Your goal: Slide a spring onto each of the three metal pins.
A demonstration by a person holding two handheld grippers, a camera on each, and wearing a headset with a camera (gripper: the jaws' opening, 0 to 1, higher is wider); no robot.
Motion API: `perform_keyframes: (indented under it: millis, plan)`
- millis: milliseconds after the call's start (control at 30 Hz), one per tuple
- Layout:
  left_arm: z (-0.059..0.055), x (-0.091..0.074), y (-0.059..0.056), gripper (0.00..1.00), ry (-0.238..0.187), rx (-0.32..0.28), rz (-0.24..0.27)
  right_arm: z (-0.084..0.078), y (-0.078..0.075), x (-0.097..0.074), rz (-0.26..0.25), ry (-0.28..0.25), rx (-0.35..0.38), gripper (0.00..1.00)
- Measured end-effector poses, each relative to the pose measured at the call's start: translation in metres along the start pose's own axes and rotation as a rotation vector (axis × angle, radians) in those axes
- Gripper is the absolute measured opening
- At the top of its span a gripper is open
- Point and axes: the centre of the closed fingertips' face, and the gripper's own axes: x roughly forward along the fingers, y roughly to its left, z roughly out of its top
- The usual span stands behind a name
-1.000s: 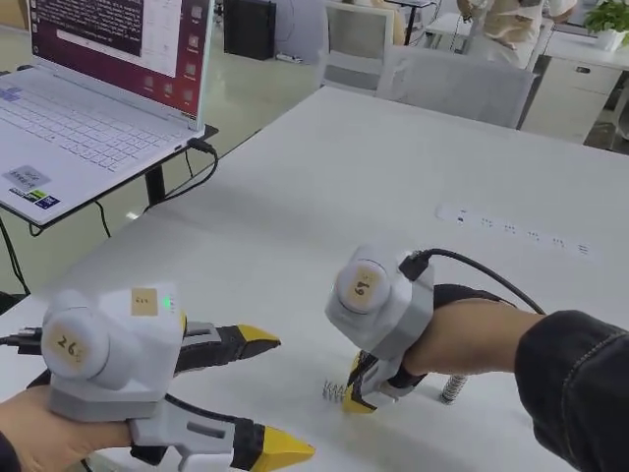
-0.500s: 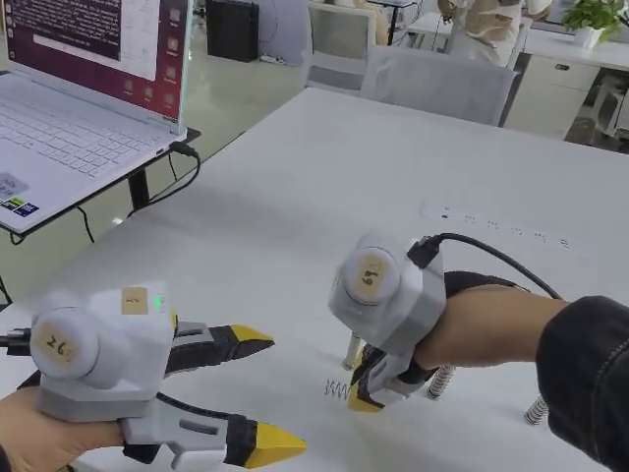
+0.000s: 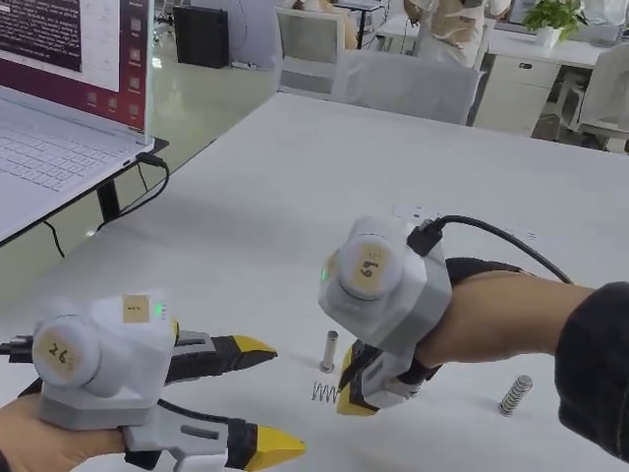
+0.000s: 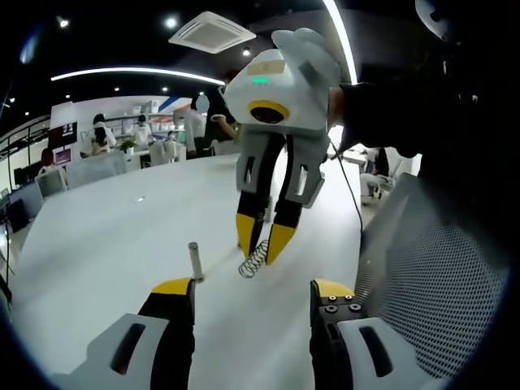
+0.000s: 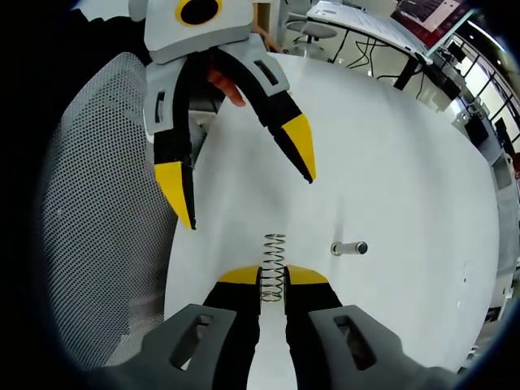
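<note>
Moved since the earlier frame: right gripper (image 3: 346,398), now slightly aside of the bare pin (image 3: 329,351), which stands clear at its left in the head view and was partly hidden behind it half a second ago. The headset camera has shifted too. Left gripper (image 3: 275,395) keeps its place and its spread.

Item 1, right gripper. Jaws narrow, pinched on one end of the spring (image 3: 324,391). Tips point down, close above the surface (image 3: 393,167). A black cable (image 3: 491,231) runs from its housing.

Item 2, spring. Thin wire coil, held at one end. The free end sticks out past the yellow tips, as the right gripper view (image 5: 274,264) shows. In the left gripper view it hangs tilted, its low end near the surface (image 4: 253,260). Just beside the bare pin, not on it.

Item 3, bare pin. Short metal post, upright on the surface, no coil around it.

Item 4, second spring (image 3: 514,394). Denser coil, standing at a lean, well to the right of the right gripper. Whether a pin is inside cannot be told.

Item 5, left gripper. Jaws wide apart, nothing between them, at the near edge of the surface, pointed toward the right gripper.

Item 6, laptop (image 3: 49,147). Open, on a stand off the far left.
</note>
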Motion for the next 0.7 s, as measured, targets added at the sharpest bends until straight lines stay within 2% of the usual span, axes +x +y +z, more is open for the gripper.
perform_keyframes:
  millis: [200, 333, 700]
  plan:
    - [0.003, 0.002, -0.001, 0.42, 0.0, 0.01, -0.018, 0.005, 0.005, -0.003, 0.005, -0.01, -0.02, 0.08]
    - [0.004, 0.001, -0.002, 0.32, -0.002, 0.018, -0.031, 0.007, 0.006, -0.003, 0.004, -0.009, -0.033, 0.08]
    - [0.008, 0.003, -0.006, 0.15, -0.014, 0.023, -0.062, 0.018, 0.014, -0.007, 0.015, -0.021, -0.066, 0.08]
